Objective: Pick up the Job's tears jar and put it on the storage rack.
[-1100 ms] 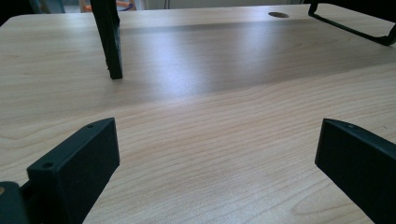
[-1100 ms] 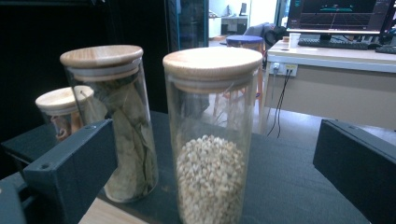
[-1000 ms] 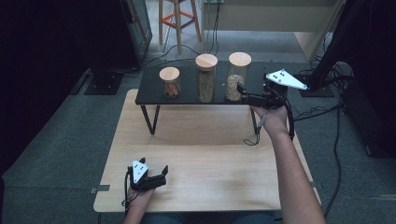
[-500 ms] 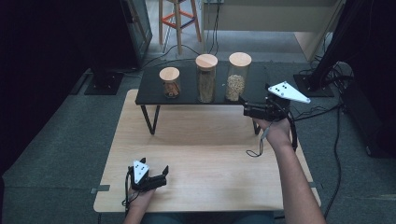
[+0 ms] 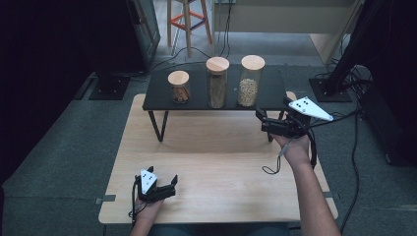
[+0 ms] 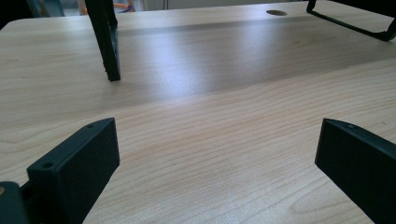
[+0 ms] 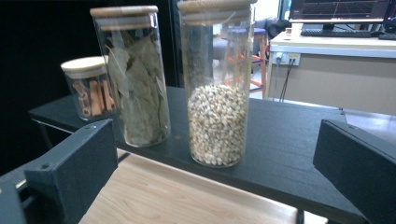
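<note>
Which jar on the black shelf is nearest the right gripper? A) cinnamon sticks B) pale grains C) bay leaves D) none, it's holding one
B: the right gripper sits off the shelf's right end, jaws open and empty, with the grain jar closest in front.

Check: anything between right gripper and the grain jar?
Nothing: in the right gripper view, bare shelf separates the open right gripper from the grain jar.

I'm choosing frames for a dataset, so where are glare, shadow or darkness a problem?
High view: dim, with black edges and a blown-out grey plate on the right gripper. Left gripper view: pale sheen and a shelf shadow across the table. Right gripper view: sharp grain jar, left background black.
</note>
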A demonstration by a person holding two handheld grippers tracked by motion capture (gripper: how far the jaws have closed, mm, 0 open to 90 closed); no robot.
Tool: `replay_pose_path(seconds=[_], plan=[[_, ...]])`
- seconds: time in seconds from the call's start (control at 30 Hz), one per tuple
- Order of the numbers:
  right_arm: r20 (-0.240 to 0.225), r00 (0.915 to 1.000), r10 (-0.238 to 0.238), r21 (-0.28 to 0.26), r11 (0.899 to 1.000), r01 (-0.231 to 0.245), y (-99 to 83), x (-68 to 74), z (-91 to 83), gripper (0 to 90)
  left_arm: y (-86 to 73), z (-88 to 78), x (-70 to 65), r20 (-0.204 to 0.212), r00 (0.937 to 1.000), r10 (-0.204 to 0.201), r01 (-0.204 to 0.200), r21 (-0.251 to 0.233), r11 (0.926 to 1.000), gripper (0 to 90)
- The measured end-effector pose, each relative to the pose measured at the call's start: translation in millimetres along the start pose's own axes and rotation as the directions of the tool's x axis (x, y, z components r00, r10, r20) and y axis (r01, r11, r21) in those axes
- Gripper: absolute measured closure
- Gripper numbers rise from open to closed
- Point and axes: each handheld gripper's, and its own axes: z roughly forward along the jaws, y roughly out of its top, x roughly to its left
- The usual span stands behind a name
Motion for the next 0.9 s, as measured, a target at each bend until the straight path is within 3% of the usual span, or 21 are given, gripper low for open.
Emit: replay_pose_path(seconds=[0.57,0.73,0.9], plan=[[0.046,0.9989,0.002,0.022,1.000,-0.004,-33.4,-15.1,-18.0,0.0,0.7,0.4,0.1,0.001,1.0000,0.003,-0.003,0.005,1.0000,0.0],[0.061,0.9975,0.037,0.033,0.999,-0.039,-47.6,-24.3,-24.8,0.0,0.9,0.4,-0.4,-0.001,1.0000,0.004,-0.004,0.006,1.0000,0.0],[0.078,0.9961,0.042,0.035,0.998,-0.045,-61.4,-29.2,-32.8,0.0,0.8,0.3,-0.6,-0.002,1.0000,0.006,-0.006,0.006,1.0000,0.0]])
